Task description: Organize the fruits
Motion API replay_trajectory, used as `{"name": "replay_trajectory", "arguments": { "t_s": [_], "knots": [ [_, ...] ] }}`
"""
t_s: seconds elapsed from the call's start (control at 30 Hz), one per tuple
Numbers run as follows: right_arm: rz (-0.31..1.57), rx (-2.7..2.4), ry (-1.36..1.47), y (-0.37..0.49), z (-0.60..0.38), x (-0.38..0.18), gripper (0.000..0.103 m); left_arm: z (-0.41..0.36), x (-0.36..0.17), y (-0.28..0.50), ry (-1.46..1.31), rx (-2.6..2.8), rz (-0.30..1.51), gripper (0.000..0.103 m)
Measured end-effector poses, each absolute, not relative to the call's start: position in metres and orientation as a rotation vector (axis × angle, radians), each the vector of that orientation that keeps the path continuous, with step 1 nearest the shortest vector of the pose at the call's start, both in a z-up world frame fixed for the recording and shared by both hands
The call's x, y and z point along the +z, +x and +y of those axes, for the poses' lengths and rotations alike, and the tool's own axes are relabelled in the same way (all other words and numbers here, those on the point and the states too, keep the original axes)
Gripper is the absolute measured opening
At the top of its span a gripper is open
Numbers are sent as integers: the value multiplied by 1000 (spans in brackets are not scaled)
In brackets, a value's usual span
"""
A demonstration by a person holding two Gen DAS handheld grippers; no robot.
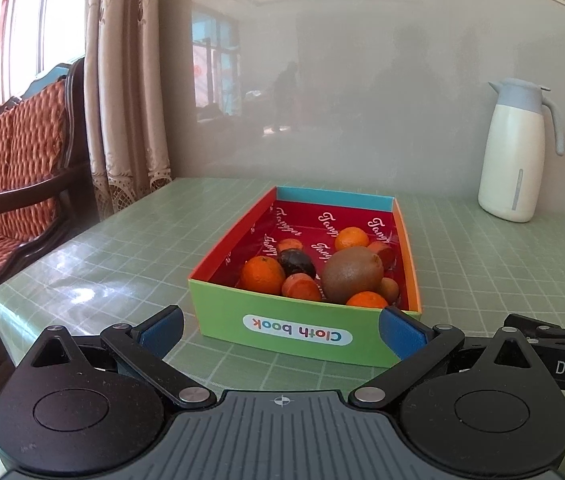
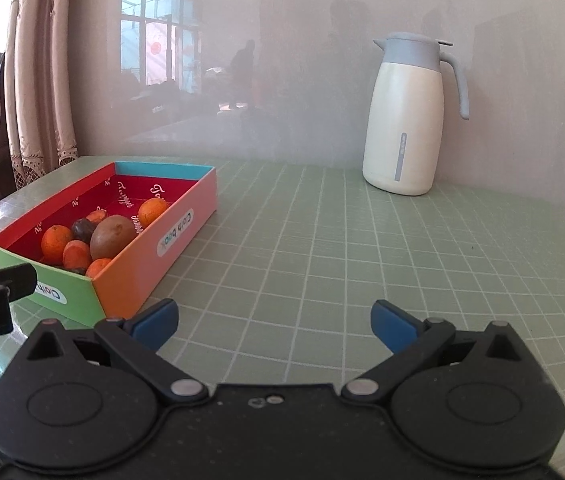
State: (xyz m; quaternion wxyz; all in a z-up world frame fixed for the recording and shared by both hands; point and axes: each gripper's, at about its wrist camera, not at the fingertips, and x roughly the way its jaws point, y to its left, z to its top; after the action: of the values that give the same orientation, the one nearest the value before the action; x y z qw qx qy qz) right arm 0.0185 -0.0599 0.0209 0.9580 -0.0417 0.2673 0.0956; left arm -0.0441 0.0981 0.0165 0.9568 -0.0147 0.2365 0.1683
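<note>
My left gripper (image 1: pixel 280 330) hangs low over the table with its blue-padded fingers (image 1: pixel 162 330) spread wide and nothing between them; its right pad overlaps the near corner of the box in my view, though I cannot tell if it touches. My right gripper (image 2: pixel 274 324) is likewise spread and empty, over bare tablecloth to the right of the box. Just ahead of the left gripper sits the multicoloured cardboard box (image 1: pixel 302 328) labelled "Cloth book", on the pale green grid-patterned tablecloth (image 2: pixel 322 264). Inside it lie the fruits: a large brown kiwi (image 1: pixel 352 274), several round orange tangerines (image 1: pixel 262 276), and a dark purple round fruit (image 1: pixel 296 263). A white thermos jug with a grey-blue lid (image 2: pixel 406 120) stands well apart, by the wall.
</note>
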Motion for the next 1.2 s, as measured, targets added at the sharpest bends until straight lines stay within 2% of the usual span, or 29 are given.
{"name": "replay_trajectory", "arguments": {
  "t_s": [1.2],
  "knots": [
    [552, 206, -99, 18, -56, 18, 103, 104, 16, -44, -45, 347, 481, 103]
  ]
}}
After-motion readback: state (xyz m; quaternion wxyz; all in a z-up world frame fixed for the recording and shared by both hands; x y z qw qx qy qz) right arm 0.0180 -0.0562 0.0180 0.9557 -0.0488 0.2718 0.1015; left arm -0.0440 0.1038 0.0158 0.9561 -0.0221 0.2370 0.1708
